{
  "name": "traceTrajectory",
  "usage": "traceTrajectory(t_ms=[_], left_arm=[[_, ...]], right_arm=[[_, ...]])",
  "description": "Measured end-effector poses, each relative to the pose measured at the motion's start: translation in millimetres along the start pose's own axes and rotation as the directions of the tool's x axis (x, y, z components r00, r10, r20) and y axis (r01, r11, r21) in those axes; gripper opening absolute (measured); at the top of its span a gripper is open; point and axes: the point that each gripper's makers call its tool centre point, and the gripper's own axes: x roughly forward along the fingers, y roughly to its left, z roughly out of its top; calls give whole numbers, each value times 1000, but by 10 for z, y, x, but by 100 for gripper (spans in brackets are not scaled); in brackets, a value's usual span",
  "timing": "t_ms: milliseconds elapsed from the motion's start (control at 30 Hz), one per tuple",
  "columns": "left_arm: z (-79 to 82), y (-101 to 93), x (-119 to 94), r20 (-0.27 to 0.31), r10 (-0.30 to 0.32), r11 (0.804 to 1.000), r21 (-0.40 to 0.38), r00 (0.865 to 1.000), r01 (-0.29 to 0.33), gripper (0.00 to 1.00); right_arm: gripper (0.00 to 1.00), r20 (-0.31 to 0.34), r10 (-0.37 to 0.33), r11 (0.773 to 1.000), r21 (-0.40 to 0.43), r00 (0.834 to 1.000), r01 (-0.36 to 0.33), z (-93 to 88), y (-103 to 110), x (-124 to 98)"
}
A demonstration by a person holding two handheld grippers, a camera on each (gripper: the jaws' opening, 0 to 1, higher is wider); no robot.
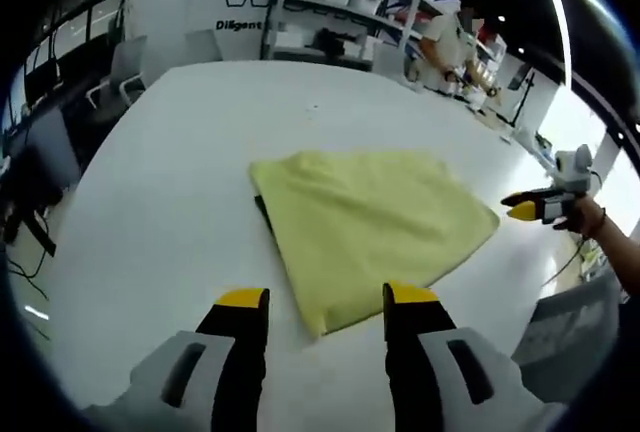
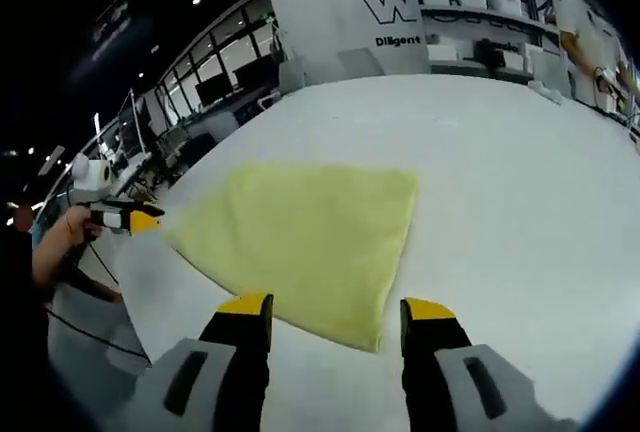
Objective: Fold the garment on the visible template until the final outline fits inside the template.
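With both grippers' jaws open and empty, the folded pale-yellow cloth garment lies flat on the white tabletop, over a dark template edge; folding looks nearly finished, so next comes checking the fit.

The left gripper and right gripper hover near the cloth's corners.

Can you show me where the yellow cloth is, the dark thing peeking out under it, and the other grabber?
yellow garment (image 1: 370,227), left gripper view, middle of its folded top.
dark template (image 1: 262,208), left gripper view, strip showing at the garment's edge.
right gripper (image 1: 522,211), left gripper view, its yellow tips.
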Motion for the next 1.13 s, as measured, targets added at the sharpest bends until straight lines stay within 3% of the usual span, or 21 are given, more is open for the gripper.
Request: traceTrajectory(t_ms=[133,500,667,933,1133], left_arm=[[60,-42,-124,5,20,999,28,1000,-20,70],[76,-176,-409,31,45,999,26,999,-45,90],[71,-268,-547,45,56,998,23,997,-57,99],[-22,-367,-659,12,73,996,51,997,-74,99],[-55,-410,-647,14,58,998,26,998,-58,99]], right_arm=[[68,36,12,999,-39,999,-11,106,148,-121],[96,64,-2,998,-64,998,6,235,287,-416],[99,62,-18,998,-60,998,22,195,308,-523],[99,65,-24,997,-66,998,28,134,333,-652],[99,61,-28,997,-73,998,33,120,316,-684]])
